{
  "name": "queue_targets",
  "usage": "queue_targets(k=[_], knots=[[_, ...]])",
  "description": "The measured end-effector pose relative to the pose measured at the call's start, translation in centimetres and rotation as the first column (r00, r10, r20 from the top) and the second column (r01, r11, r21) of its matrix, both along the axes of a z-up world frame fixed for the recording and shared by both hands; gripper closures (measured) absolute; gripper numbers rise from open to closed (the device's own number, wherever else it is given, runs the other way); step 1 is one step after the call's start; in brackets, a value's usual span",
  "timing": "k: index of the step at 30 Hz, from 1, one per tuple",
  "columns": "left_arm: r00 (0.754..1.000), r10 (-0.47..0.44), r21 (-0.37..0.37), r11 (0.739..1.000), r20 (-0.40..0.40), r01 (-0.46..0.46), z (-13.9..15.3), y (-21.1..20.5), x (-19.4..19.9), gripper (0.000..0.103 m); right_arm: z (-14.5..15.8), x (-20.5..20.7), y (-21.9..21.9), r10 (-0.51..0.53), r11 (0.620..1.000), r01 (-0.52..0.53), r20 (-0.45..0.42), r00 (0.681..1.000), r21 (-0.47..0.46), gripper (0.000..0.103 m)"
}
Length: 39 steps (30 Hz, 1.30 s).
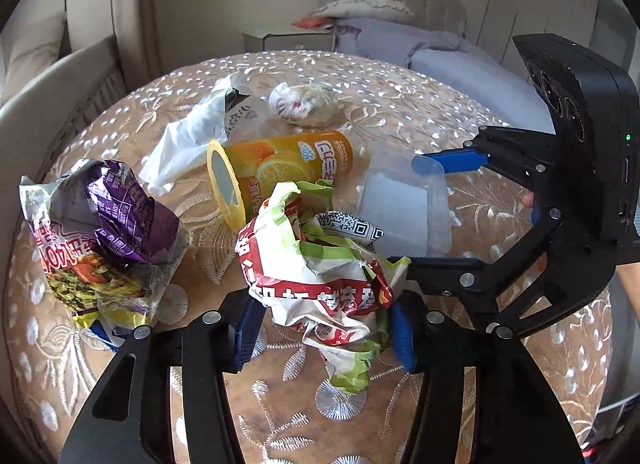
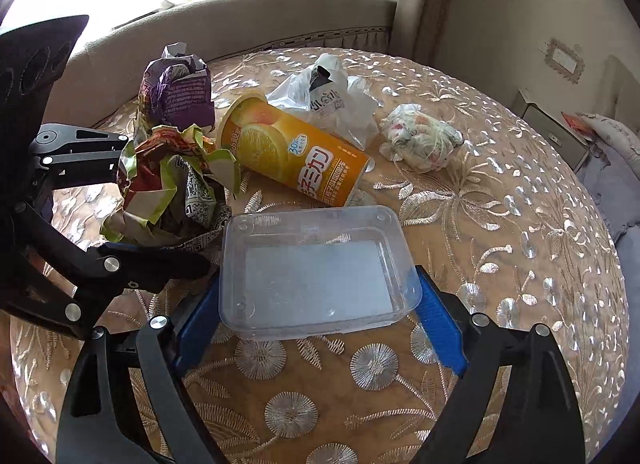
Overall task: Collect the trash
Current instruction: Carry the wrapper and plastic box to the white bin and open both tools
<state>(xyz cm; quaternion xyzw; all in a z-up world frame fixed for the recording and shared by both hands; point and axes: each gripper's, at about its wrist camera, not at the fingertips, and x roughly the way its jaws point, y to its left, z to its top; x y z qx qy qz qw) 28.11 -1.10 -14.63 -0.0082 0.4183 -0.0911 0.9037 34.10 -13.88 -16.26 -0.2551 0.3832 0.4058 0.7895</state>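
Grasping step in hand, both sides. Left tongs (image 1: 324,328) are closed partway on the crumpled red-green wrapper (image 1: 320,260), pads touching its flanks, low centre of the counter (image 1: 520,364). Right tongs (image 2: 320,300) stand wide, the clear plastic tray (image 2: 316,268) bracketed; contact cannot be told. Orange can (image 2: 296,152) lies at 12 o'clock of the tray. Next, judged: grips firmed, then both lifted.

A home bedroom, clearly: a bed (image 1: 432,48) with lilac bedding and a pillow (image 1: 360,8) sits far right, a nightstand (image 1: 288,38) beside it, a cushioned bench (image 2: 240,20) under the bright window, and 1 round table (image 2: 500,168) under embroidered cloth.
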Motion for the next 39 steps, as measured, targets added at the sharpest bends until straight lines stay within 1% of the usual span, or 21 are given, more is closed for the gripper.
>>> queue_targets(k=[3, 5, 11, 15, 19, 22, 25, 30, 33, 36, 39], knots=[[1.000, -0.013, -0.020, 1.000, 0.020, 0.014, 0.7, -0.6, -1.9, 0.050, 1.1, -2.8, -2.4, -0.030, 0.999, 0.030, 0.006, 1.000, 0.040, 0.015], [0.999, -0.029, -0.026, 0.999, 0.031, 0.030, 1.1, -1.5, -3.3, 0.050, 1.9, -5.0, -4.3, -0.065, 0.996, 0.063, 0.027, 0.998, 0.061, 0.015], [0.991, -0.114, -0.008, 0.993, 0.069, 0.115, 2.4, -6.0, -8.2, 0.050, 3.8, -12.1, -10.0, -0.143, 0.987, 0.138, 0.060, 0.988, 0.078, 0.015], [0.974, -0.203, 0.005, 0.979, 0.101, 0.204, 3.2, -10.2, -11.4, 0.050, 4.1, -16.1, -13.9, -0.194, 0.979, 0.189, 0.064, 0.979, 0.082, 0.015], [0.944, -0.312, 0.036, 0.950, 0.104, 0.310, 3.0, -14.6, -13.9, 0.050, 3.7, -19.6, -17.8, -0.255, 0.965, 0.250, 0.061, 0.965, 0.080, 0.015], [0.920, -0.383, 0.063, 0.923, 0.089, 0.379, 2.6, -17.8, -15.4, 0.050, 3.4, -21.8, -20.7, -0.304, 0.951, 0.299, 0.056, 0.951, 0.079, 0.015], [0.890, -0.451, 0.082, 0.892, 0.071, 0.445, 2.2, -20.8, -16.7, 0.050, 3.0, -23.9, -23.4, -0.350, 0.935, 0.346, 0.055, 0.935, 0.074, 0.015], [0.833, -0.552, 0.106, 0.831, 0.039, 0.546, 1.0, -25.7, -18.2, 0.050, 1.9, -26.2, -27.9, -0.428, 0.903, 0.425, 0.040, 0.903, 0.066, 0.015], [0.782, -0.622, 0.127, 0.779, 0.029, 0.615, -0.2, -28.4, -18.9, 0.050, 1.1, -27.4, -30.1, -0.455, 0.889, 0.453, 0.027, 0.890, 0.060, 0.015], [0.731, -0.682, 0.150, 0.723, 0.007, 0.674, -1.5, -31.2, -19.1, 0.050, 0.1, -28.1, -32.0, -0.463, 0.887, 0.462, 0.031, 0.886, 0.027, 0.015], [0.678, -0.735, 0.170, 0.665, -0.024, 0.727, -3.0, -33.9, -19.2, 0.050, -1.8, -28.4, -34.0, -0.463, 0.886, 0.463, -0.003, 0.886, -0.015, 0.015]])
